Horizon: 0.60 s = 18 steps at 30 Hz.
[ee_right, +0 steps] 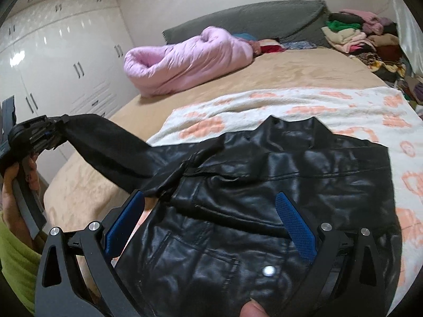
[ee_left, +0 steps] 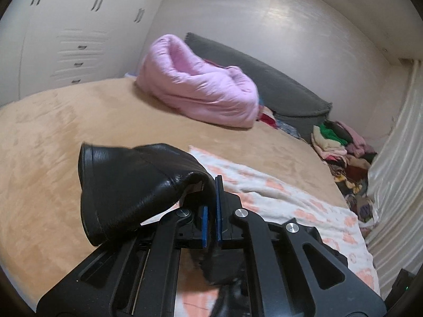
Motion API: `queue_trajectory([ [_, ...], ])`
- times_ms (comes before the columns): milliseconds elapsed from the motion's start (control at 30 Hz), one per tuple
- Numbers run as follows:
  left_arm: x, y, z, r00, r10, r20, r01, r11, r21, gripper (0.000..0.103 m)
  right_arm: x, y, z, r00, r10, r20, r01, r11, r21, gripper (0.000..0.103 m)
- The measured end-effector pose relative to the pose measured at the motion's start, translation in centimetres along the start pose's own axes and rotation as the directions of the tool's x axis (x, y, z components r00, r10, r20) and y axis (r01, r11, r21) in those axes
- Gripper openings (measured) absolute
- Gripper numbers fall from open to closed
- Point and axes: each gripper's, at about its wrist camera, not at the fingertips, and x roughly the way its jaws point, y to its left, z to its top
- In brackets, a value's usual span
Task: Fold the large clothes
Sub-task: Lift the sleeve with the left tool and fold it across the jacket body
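Observation:
A black leather jacket (ee_right: 251, 185) lies on a white blanket with orange patches (ee_right: 317, 105) on the bed. Its left sleeve (ee_right: 111, 142) is stretched out and lifted off the bed. My left gripper (ee_left: 211, 182) is shut on the sleeve's cuff (ee_left: 127, 185), which flops over the left finger; that same gripper (ee_right: 53, 129) shows at the far left of the right wrist view, held by a hand. My right gripper (ee_right: 211, 200) hangs open over the jacket's body, its blue pads (ee_right: 296, 227) wide apart and not pressing on anything.
A rolled pink quilt (ee_right: 185, 60) lies at the head of the tan bed (ee_left: 66, 132) against a grey cushion (ee_right: 251, 18). A heap of mixed clothes (ee_right: 364, 37) sits at the far right corner. White wardrobe doors (ee_right: 53, 60) line the left; a curtain (ee_left: 396, 158) hangs right.

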Motion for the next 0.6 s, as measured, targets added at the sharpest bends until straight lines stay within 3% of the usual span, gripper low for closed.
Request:
queue_trajectory([
  [233,0.4,-5.6,-1.3,0.997,-0.064,-0.032,0.067,0.993,0.094,0.000,-2.4,-3.8,0.2,0.998,-0.023,0.055,0.018,0.997,0.077,0.099],
  [600,1.7,-13.4,-4.4,0.983,-0.144,-0.114,0.167,0.959,0.230,0.000,-6.1,-10.3,-0.7,0.989,-0.089,0.117,0.062,0.974,0.216,0.099],
])
